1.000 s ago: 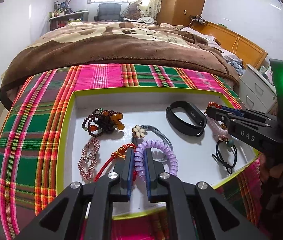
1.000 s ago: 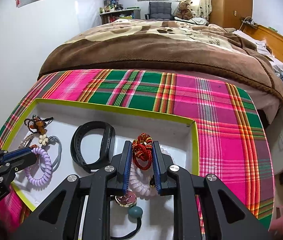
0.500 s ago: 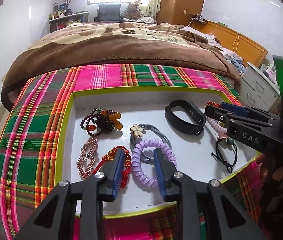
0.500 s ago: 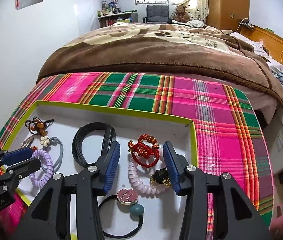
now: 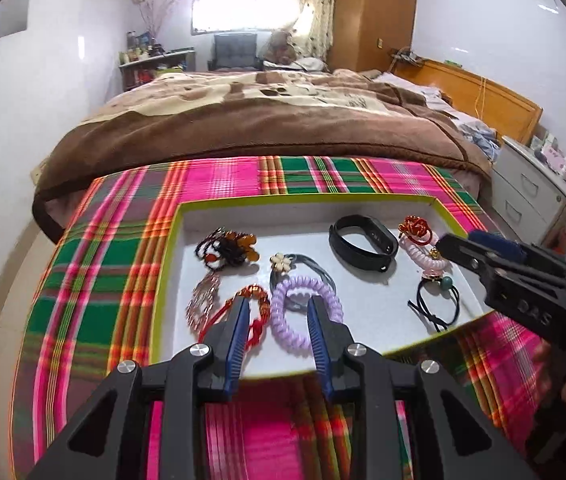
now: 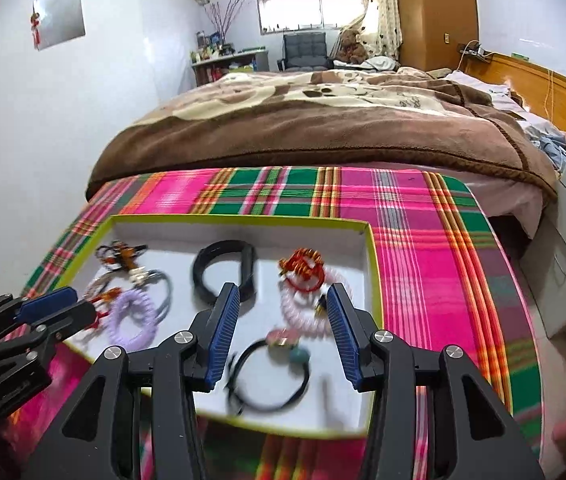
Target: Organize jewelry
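In the tray we've got all jewelry laid out, incl. purple coil & red bracelet; both hand-held grippers, left & right, wide, empty. Looks nearly done.

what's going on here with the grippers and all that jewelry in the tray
A person is sorting jewelry in a white tray with a green rim, set on a plaid cloth, using a handheld gripper in each hand. Both grippers have just opened and hold nothing now. The left gripper sits over the purple coil hair tie, which lies loose in the tray. The right gripper sits over the red knotted bracelet and pink coil hair tie, also lying free.
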The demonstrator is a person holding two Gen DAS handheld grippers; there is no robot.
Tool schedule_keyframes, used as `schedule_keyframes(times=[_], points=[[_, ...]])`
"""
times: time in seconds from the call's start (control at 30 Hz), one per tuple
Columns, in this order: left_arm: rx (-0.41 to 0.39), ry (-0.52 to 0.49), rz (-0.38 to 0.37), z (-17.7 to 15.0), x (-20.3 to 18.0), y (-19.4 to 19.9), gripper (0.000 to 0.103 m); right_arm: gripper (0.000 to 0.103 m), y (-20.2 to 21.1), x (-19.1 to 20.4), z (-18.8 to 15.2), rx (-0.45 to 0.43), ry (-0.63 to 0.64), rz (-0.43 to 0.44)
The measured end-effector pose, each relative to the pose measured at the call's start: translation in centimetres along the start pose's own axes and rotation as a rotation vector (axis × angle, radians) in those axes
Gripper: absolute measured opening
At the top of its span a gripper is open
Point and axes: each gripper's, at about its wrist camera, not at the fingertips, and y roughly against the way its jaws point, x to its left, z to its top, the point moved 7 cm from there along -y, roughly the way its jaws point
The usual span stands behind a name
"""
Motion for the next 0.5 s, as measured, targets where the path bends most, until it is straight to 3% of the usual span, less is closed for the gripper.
schedule_keyframes(times=[0.2, 0.3, 0.5], points=[[-0.066, -0.017, 0.084, -1.6, -0.1, 3.5, 0.030, 0.047, 3.4, 1.2, -2.1, -0.013, 0.001, -0.012], [-0.081, 0.000, 0.054, -2.3, -0.5, 5.0, 0.030, 0.047, 5.1, 2.1, -3.2, -0.024, 0.011, -0.009], [-0.098, 0.004, 0.069, -3.7, -1.1, 6.8, 0.030, 0.047, 7.6, 3.4, -5.3, -0.054, 0.014, -0.026]])
